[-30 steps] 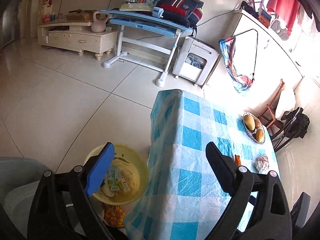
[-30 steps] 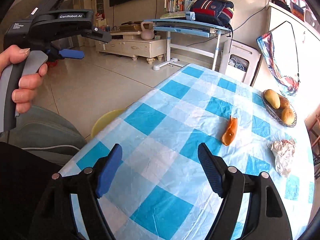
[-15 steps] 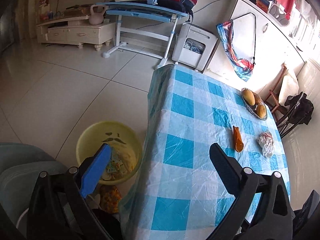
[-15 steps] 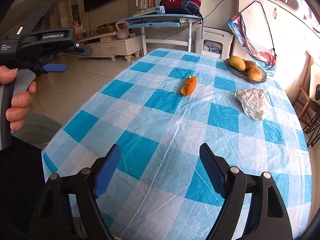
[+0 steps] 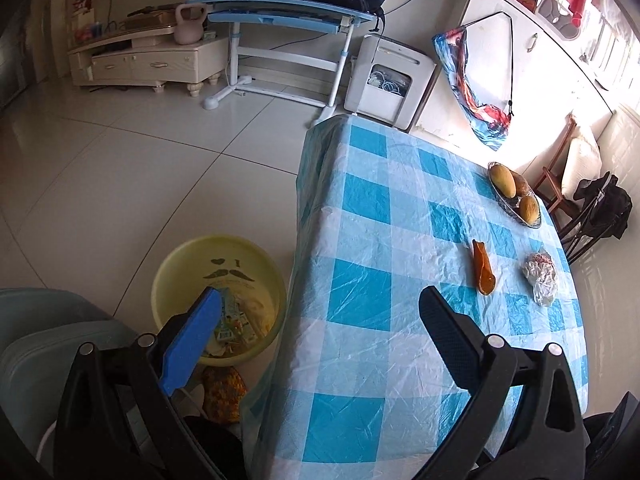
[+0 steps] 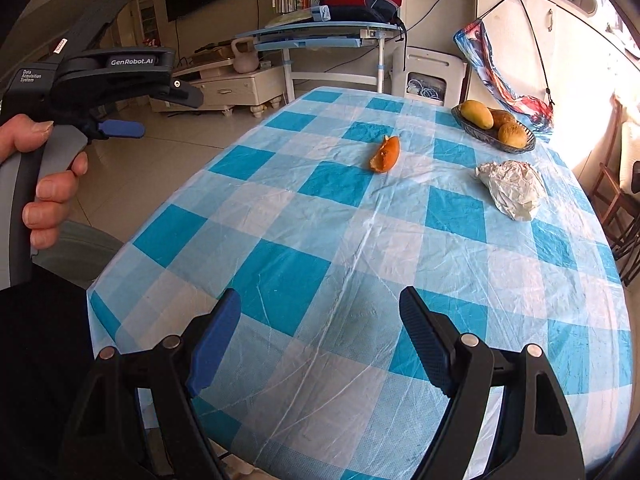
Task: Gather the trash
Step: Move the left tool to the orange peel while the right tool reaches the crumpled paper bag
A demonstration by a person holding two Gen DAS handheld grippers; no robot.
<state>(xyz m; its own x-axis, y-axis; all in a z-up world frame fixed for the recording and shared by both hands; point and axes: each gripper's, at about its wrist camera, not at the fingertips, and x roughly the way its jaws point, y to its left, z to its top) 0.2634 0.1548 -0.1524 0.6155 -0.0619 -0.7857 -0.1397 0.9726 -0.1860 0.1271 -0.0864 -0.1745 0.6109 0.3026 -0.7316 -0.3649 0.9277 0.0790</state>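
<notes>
An orange peel and a crumpled white paper wad lie on the blue-checked tablecloth. Both also show in the left wrist view: the peel, the wad. A yellow bin with wrappers inside stands on the floor left of the table. My left gripper is open and empty, above the table's left edge and the bin; it also shows in the right wrist view. My right gripper is open and empty over the near end of the table.
A wire basket of mangoes sits at the table's far right. A pale chair stands left of the bin. A snack bag lies on the floor by the bin. Chairs stand at the table's right.
The left gripper has drawn back and risen, so more of the table and bin show. The right gripper has swung right over the table, facing the peel and wad. Both stay open.
</notes>
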